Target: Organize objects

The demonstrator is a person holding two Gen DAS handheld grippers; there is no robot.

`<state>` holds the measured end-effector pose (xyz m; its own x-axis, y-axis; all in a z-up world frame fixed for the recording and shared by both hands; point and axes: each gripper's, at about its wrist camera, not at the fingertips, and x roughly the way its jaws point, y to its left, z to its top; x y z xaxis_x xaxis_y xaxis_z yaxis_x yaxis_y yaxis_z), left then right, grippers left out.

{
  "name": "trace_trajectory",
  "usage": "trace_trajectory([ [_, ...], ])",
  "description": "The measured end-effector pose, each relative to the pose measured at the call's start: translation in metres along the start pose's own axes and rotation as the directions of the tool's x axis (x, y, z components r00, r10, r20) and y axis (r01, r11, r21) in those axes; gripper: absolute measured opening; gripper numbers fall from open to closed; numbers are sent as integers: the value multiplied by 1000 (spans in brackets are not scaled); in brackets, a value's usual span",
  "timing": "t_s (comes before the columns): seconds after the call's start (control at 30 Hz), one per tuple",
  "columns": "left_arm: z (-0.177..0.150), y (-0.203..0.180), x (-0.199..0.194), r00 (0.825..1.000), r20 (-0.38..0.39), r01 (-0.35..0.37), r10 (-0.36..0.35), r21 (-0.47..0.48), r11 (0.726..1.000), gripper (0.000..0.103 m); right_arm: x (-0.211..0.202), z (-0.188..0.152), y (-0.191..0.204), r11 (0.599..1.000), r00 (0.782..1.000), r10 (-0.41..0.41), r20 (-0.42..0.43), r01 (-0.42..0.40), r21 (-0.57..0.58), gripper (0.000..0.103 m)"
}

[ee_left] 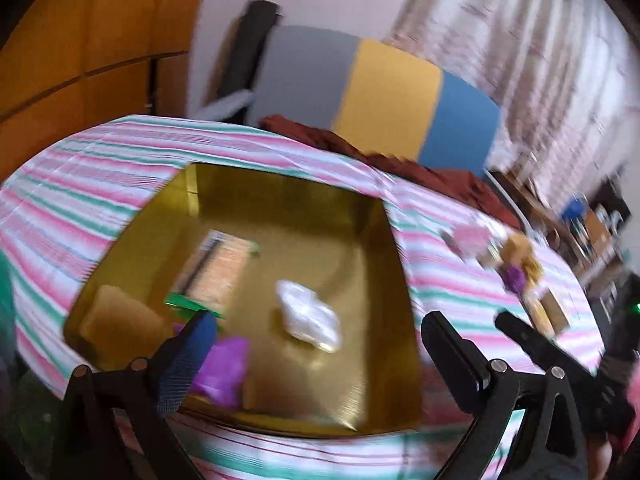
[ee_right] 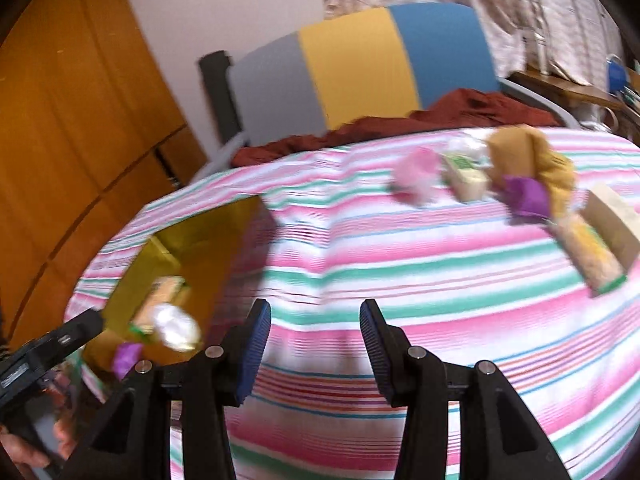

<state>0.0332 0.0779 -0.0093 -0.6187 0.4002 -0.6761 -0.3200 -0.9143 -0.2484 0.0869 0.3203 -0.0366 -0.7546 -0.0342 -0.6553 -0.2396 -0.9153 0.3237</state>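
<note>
The shiny gold square tray lies on the striped cloth. The left gripper hangs over its near edge, jaws apart and empty. The right gripper, also apart and empty, is over free cloth right of the tray. Small packets lie far right of the tray.

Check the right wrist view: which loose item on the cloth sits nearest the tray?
The pink bundle; the other loose items lie further right, away from the gold tray.

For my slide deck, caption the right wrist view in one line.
Open right tool over the striped tablecloth, small packets ahead, gold tray at left.
</note>
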Motion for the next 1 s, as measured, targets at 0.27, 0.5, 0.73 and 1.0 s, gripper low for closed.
trace_trajectory([
  [0.27, -22, -73, 7, 991, -91, 117, -102, 188, 975, 103, -2, 18, -105, 961, 961, -276, -31, 276, 11, 47],
  [0.5, -41, -109, 11, 977, -159, 181, -144, 249, 952, 103, 3, 45, -184, 912, 911, -406, -77, 410, 35, 47],
  [0.73, -49, -117, 15, 972, -190, 188, -141, 257, 948, 103, 13, 52, -223, 919, 912, -389, -131, 395, 19, 55],
  [1.0, -52, -123, 22, 967, -208, 199, -147, 258, 946, 103, 15, 32, -193, 971, 965, -235, -114, 237, 5, 49],
])
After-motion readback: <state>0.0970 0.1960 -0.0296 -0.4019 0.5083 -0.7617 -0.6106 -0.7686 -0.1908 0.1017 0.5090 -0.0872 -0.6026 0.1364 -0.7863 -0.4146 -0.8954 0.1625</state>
